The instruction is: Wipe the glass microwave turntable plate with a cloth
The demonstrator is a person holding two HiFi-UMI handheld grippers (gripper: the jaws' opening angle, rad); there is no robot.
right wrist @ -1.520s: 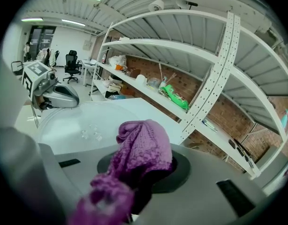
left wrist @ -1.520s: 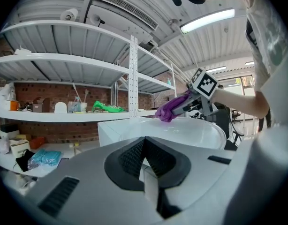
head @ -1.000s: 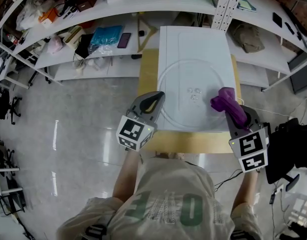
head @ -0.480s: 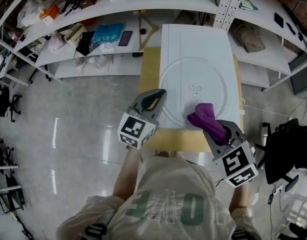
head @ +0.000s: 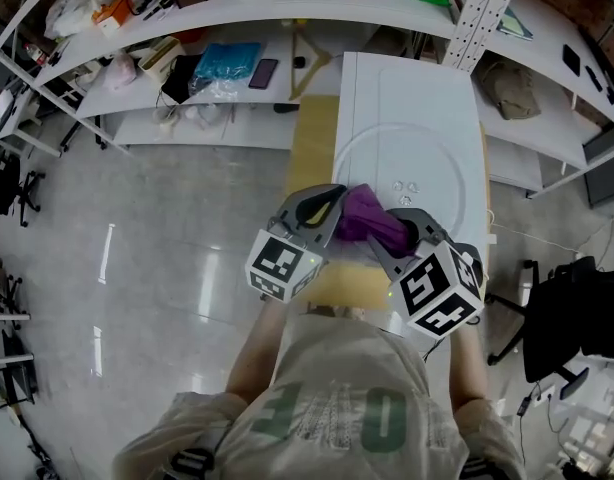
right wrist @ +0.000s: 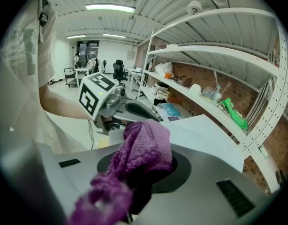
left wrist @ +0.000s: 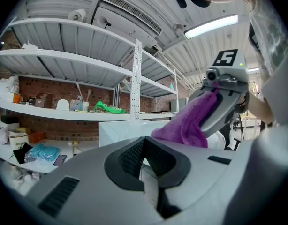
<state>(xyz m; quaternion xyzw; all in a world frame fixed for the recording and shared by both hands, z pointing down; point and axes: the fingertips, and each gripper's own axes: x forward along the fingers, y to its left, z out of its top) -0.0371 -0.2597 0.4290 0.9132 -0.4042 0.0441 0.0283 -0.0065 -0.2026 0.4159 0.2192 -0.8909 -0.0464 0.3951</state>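
Cloth (head: 365, 218) at plate's near-left rim, grippers side by side.
Head view: clear round glass plate (head: 427, 153) lies flat on white board (head: 412, 78), ahead-right of my right gripper (head: 395, 230), which is nearer. Left gripper view: left gripper (head: 322, 208) jaws drawn together, nothing between them. Right gripper view: jaws clamp the bunched, nubbly purple knit (right wrist: 144, 149).

Nubbly purple knit cloth (head: 365, 216), clear smooth glass plate (head: 432, 148) on matt white top (head: 407, 78), glossy grey floor (head: 167, 268)
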